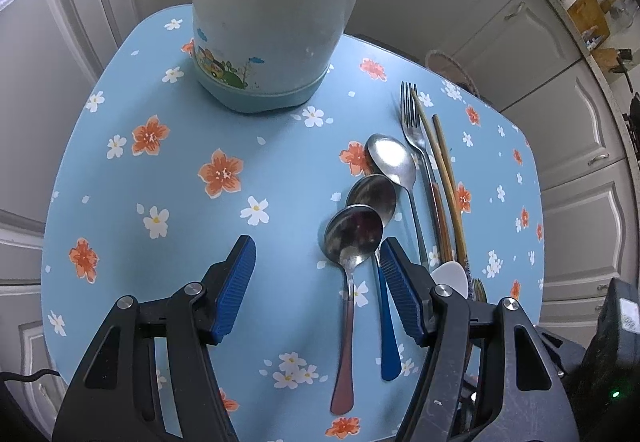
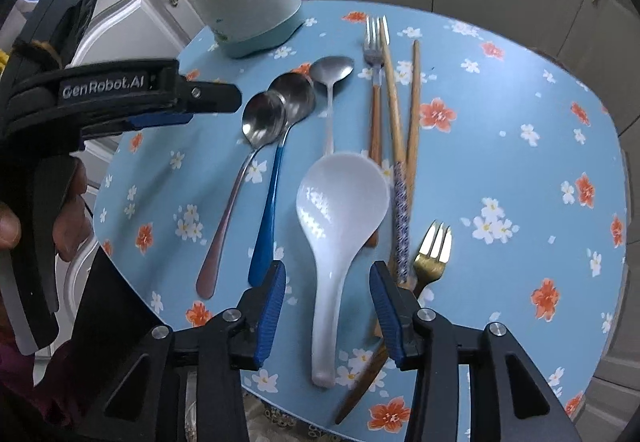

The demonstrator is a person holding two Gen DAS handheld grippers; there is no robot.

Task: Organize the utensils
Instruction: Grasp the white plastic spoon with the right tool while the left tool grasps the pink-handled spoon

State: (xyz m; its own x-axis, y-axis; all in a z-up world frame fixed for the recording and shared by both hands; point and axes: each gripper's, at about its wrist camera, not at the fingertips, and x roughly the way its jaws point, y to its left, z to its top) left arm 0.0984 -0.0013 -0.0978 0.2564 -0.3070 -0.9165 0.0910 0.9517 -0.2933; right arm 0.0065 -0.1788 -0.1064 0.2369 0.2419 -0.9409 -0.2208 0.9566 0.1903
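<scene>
A white ceramic spoon [image 2: 340,201] lies on the blue flowered table [image 2: 500,121], its handle between the fingers of my right gripper [image 2: 328,268]. That gripper is open and its pads stand clear of the handle. Left of it lie a copper-handled spoon [image 2: 262,117], a blue-handled spoon [image 2: 294,93] and a silver spoon [image 2: 332,67]. My left gripper [image 1: 317,246] hangs open just above the copper-handled spoon [image 1: 352,234], holding nothing. A pale jar [image 1: 276,21] with sticks in it stands at the table's far side.
A steel fork [image 2: 374,41], wooden chopsticks [image 2: 414,101], a patterned chopstick [image 2: 400,209] and a small gold fork [image 2: 432,246] lie right of the white spoon. White cabinets [image 1: 500,1] surround the table. A hand [image 2: 68,209] holds the left gripper's grip.
</scene>
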